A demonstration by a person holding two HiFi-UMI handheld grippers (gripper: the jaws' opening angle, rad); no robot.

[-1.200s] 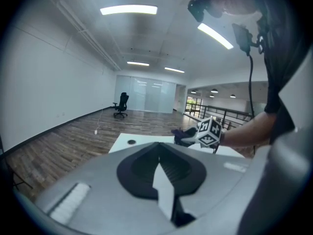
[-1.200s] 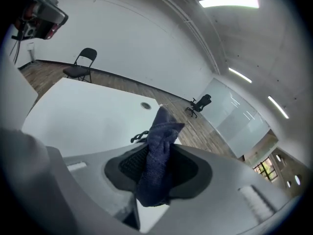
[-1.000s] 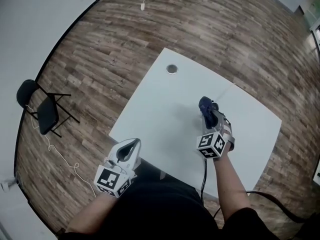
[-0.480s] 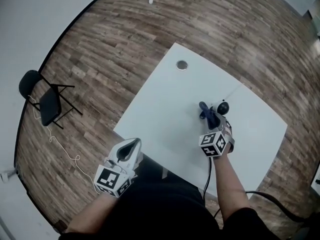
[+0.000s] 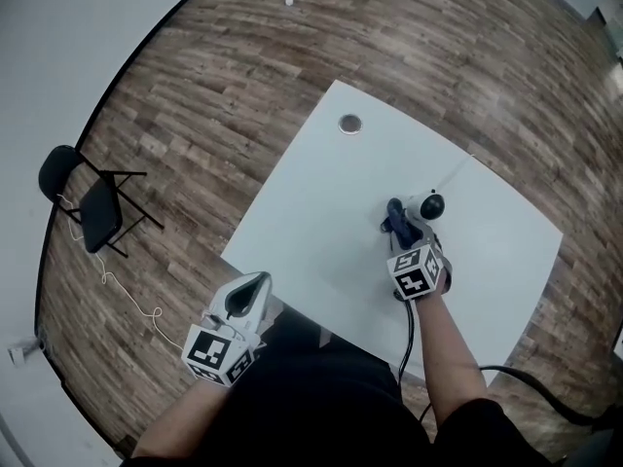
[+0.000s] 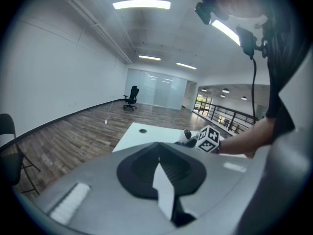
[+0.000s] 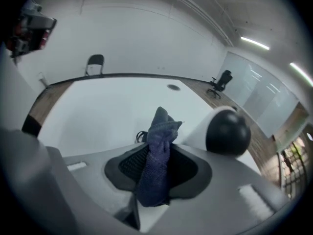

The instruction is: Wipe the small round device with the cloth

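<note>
table [image 5: 321, 193]: white, on wood floor [image 5: 195, 95] | grommet [image 5: 349, 123]: near table's far corner | folding chair [image 5: 92, 212]: black, left of table, apart

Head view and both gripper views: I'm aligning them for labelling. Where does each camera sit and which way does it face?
Head view: on the person's head, facing steeply down at the table; shows both forearms, left tool, right tool.
Left gripper view: on the left tool, facing along its shut jaws across the table; shows the right forearm.
Right gripper view: on the right tool, facing down past its clamped cloth to the round device; shows the head rig.
Shared: cloth and device, in head and right gripper views.
</note>
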